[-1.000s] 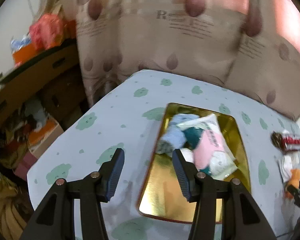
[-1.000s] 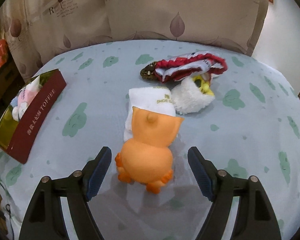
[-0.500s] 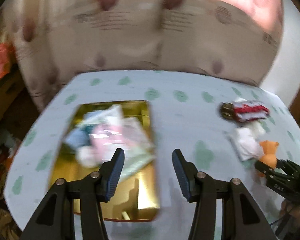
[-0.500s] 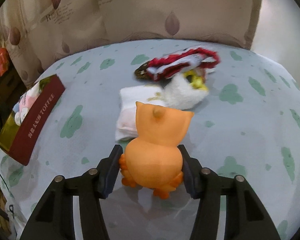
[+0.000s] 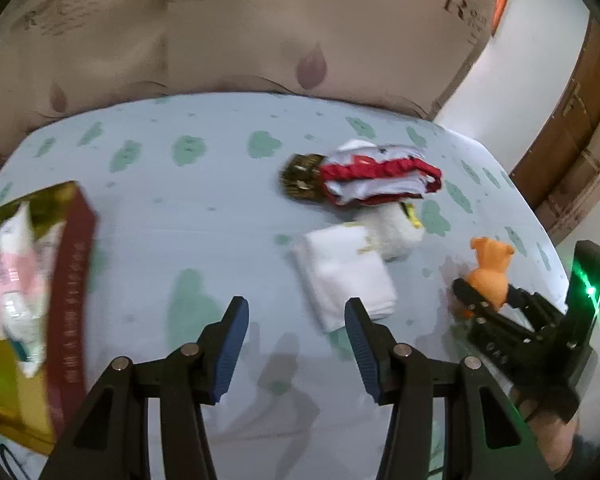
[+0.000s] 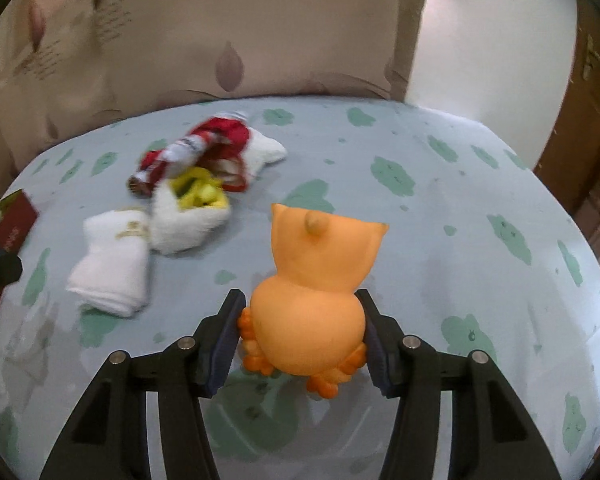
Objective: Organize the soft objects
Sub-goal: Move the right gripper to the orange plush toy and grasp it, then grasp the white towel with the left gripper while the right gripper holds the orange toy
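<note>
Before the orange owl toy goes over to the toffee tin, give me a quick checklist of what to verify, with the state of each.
1. Right gripper jaws pressed on both sides of the orange owl toy: ok.
2. Toy lifted clear of the tablecloth: cannot tell.
3. Left gripper open with nothing between its jaws: ok.
4. Toffee tin has spare room: ok, bare gold floor shows.
5. Way to the tin clear: not ok, folded white towel lies between.

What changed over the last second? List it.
The right gripper has just closed on the orange owl toy, which had stood free between its jaws. The left gripper, open and empty, swung from above the gold tin toward the folded white towel. The towel and the red-and-white cloth stayed put.
</note>
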Demonstrator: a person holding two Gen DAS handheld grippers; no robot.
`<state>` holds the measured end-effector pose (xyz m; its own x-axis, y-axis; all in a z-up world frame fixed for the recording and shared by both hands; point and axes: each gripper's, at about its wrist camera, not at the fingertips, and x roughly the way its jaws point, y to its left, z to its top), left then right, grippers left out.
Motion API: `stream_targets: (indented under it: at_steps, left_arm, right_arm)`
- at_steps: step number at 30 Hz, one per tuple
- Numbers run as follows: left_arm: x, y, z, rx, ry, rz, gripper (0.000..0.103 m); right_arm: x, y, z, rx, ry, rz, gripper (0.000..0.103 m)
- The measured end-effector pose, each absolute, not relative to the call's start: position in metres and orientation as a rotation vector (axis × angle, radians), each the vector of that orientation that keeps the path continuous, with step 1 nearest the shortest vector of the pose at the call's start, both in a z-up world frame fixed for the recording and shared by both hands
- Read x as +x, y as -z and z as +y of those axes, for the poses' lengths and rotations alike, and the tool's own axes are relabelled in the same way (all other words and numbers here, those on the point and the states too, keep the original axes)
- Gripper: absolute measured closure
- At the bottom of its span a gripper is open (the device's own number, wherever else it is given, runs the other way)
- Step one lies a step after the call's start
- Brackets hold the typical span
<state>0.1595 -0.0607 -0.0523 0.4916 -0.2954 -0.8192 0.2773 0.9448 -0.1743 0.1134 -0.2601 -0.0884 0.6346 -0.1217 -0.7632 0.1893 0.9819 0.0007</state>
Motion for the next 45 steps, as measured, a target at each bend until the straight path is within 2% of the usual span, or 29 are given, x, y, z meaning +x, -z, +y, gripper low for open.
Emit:
stream_targets:
  at_steps: [8,12,18,20,23,24,25,26,45]
  left_arm:
    - [0.181,0.073,-0.114,-0.008,0.379,1.052,0.051]
    - [0.194,0.089,-0.134,0.041,0.357,1.054,0.045]
    - [0.197,0.106,-0.141,0.159,0.340,0.991,0.030]
    - [0.201,0.111,-0.135,0.137,0.364,0.990,0.030]
    - [0.202,0.109,-0.129,0.125,0.391,0.988,0.040]
    - [0.201,0.109,-0.128,0.127,0.393,0.986,0.051]
    - [0.200,0.108,-0.126,0.128,0.396,0.984,0.068]
    - [0.199,0.106,-0.125,0.127,0.403,0.979,0.074]
    - [0.176,0.071,-0.105,0.096,0.372,0.927,0.074]
  right_arm:
    - [0.116,0.096,-0.268,0.123,0.163,0.880,0.051]
    - [0.118,0.097,-0.270,0.131,0.158,0.881,0.051]
    - [0.120,0.100,-0.271,0.154,0.139,0.901,0.050]
    - [0.120,0.100,-0.270,0.153,0.140,0.899,0.050]
    - [0.119,0.100,-0.270,0.153,0.140,0.898,0.050]
    - [0.119,0.100,-0.269,0.151,0.142,0.899,0.050]
    - [0.119,0.100,-0.270,0.151,0.142,0.899,0.050]
    - [0.119,0.100,-0.270,0.150,0.142,0.900,0.050]
    - [0.118,0.099,-0.269,0.140,0.146,0.903,0.050]
